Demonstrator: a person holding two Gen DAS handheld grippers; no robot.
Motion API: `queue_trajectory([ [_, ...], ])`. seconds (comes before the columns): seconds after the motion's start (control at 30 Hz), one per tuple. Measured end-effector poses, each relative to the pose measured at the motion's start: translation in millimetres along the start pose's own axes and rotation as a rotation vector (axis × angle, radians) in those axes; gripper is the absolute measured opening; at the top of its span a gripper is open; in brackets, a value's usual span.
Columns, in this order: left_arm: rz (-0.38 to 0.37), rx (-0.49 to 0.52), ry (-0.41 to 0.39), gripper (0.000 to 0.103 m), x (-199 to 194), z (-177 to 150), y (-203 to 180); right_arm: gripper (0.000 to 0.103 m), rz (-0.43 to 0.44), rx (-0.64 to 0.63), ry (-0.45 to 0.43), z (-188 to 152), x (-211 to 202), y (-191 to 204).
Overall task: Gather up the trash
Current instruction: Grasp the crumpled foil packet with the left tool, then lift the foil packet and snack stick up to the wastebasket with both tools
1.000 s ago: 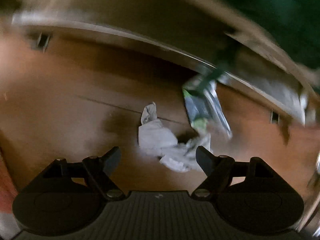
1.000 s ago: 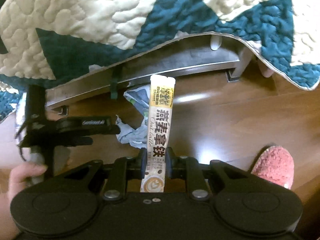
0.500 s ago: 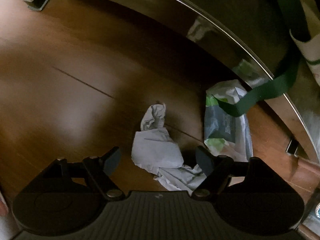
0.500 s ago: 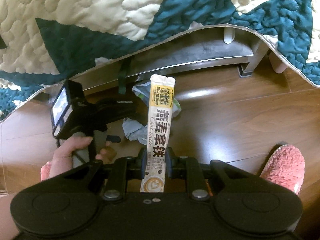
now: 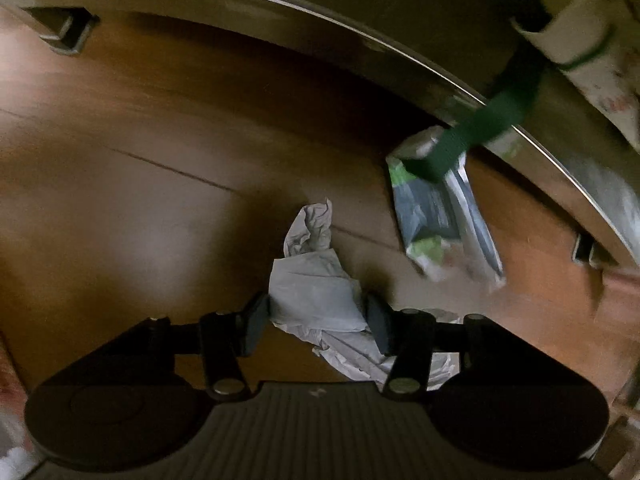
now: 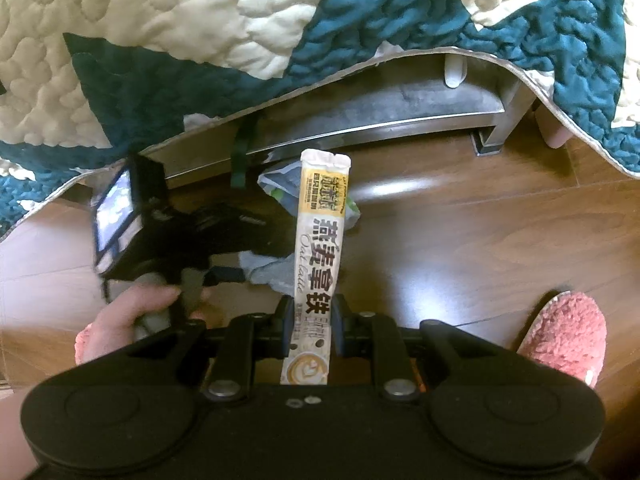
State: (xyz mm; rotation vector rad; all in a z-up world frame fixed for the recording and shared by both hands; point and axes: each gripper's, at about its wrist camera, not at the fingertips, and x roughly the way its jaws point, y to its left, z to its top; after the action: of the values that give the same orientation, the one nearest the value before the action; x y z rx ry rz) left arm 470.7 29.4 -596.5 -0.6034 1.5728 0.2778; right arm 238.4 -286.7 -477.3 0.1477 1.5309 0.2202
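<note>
A crumpled white tissue [image 5: 312,288] lies on the wooden floor [image 5: 120,208] between the fingers of my left gripper [image 5: 317,322]. Its jaws are closing, and both pads touch the tissue's sides. A grey and green plastic wrapper [image 5: 432,216] lies just beyond it to the right, partly under a hanging green strap [image 5: 480,128]. My right gripper [image 6: 310,316] is shut on a long oat latte stick sachet [image 6: 320,232], which stands up between its pads. The right wrist view shows the left gripper's body [image 6: 192,232] in a person's hand [image 6: 128,316], low over the tissue [image 6: 268,272].
A metal bed frame rail [image 5: 280,12] runs across the floor behind the trash, with a leg [image 6: 504,120] at the right. A teal and cream quilt [image 6: 200,20] hangs over it. A pink fuzzy slipper [image 6: 564,336] is at the lower right.
My left gripper has come down over the tissue and its jaws have narrowed from wide apart to touching its sides. The right gripper has kept its hold on the sachet.
</note>
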Motion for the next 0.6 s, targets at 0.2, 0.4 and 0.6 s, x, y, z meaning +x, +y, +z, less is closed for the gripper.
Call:
queue_trajectory([
  [0.2, 0.018, 0.051, -0.033, 0.052, -49.9, -31.9, 8.6, 0.019, -0.003, -0.009, -0.042, -2.9, -10.4, 2.6],
  [0.4, 0.021, 0.088, -0.144, 0.052, -138.4, -68.1, 10.2, 0.019, 0.016, -0.033, -0.141, -13.4, -42.9, 25.6],
  [0.6, -0.026, 0.136, -0.299, 0.052, -244.0, -91.4, 23.7, 0.019, 0.062, -0.124, -0.25, -31.2, -105.1, 57.2],
])
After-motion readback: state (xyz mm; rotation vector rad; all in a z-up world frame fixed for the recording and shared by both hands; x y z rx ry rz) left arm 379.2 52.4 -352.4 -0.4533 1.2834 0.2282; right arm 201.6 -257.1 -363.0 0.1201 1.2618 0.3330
